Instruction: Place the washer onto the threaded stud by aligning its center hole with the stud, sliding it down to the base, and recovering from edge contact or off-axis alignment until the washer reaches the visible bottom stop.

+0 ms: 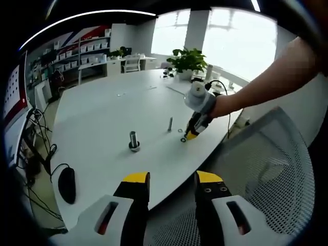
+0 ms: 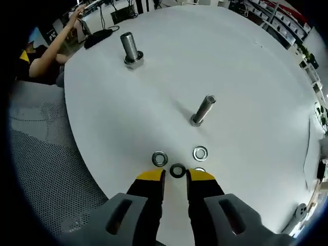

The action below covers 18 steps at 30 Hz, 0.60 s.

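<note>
A slim threaded stud (image 2: 203, 110) stands tilted on the white table (image 2: 246, 66), also seen as the stud (image 1: 170, 123) in the left gripper view. A dark washer (image 2: 177, 170) lies flat just ahead of my right gripper (image 2: 176, 176), in the narrow gap between its yellow fingertips (image 2: 150, 175); the jaws stand slightly apart and do not clamp it. Two silver washers (image 2: 159, 159) (image 2: 200, 152) lie beside it. In the left gripper view the right gripper (image 1: 193, 132) points down at the washers (image 1: 183, 138). My left gripper (image 1: 172, 179) is open and holds nothing, at the table's near edge.
A thick bolt with a nut (image 1: 134, 141) (image 2: 131, 49) stands left of the stud. A grey mesh chair (image 1: 266, 169) sits beside the table edge. A black mouse (image 1: 66, 184) and cables lie at the left. A potted plant (image 1: 187, 61) stands at the far side.
</note>
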Each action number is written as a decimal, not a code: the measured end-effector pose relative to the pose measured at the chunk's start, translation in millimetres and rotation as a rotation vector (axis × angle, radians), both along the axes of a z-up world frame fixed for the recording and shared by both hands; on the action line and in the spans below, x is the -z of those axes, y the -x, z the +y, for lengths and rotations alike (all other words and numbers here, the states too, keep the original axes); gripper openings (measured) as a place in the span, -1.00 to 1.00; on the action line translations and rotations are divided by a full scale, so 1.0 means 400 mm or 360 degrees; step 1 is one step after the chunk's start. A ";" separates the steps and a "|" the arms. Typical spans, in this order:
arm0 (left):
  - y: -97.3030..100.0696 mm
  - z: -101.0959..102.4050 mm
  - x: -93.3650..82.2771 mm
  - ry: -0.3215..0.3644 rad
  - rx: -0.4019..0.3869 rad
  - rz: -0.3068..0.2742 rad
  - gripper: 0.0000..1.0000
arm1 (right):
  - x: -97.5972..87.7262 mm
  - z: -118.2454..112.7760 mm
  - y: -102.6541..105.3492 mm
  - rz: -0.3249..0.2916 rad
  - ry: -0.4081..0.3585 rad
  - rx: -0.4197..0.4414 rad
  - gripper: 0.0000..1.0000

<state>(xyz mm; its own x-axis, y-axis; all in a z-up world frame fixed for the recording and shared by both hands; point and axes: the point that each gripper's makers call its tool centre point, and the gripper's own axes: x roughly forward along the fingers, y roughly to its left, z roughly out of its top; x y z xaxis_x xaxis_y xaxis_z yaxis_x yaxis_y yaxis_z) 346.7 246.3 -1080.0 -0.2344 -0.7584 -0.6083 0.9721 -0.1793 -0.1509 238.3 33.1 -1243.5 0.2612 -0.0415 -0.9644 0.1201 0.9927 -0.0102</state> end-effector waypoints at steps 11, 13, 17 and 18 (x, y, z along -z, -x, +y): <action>0.002 -0.001 0.004 -0.0011 0.0009 0.0001 -0.35 | 0.007 0.001 0.006 0.0206 -0.0017 -0.0187 -0.60; 0.002 -0.001 0.004 -0.0011 0.0009 0.0002 -0.35 | 0.007 -0.001 0.009 0.0228 -0.0018 -0.0225 -0.61; 0.001 -0.001 0.005 -0.0012 0.0010 0.0001 -0.35 | 0.003 0.001 0.012 0.0242 -0.0003 -0.0269 -0.64; 0.001 -0.001 0.005 -0.0013 0.0011 0.0002 -0.35 | 0.006 -0.003 0.011 0.0239 0.0003 -0.0275 -0.66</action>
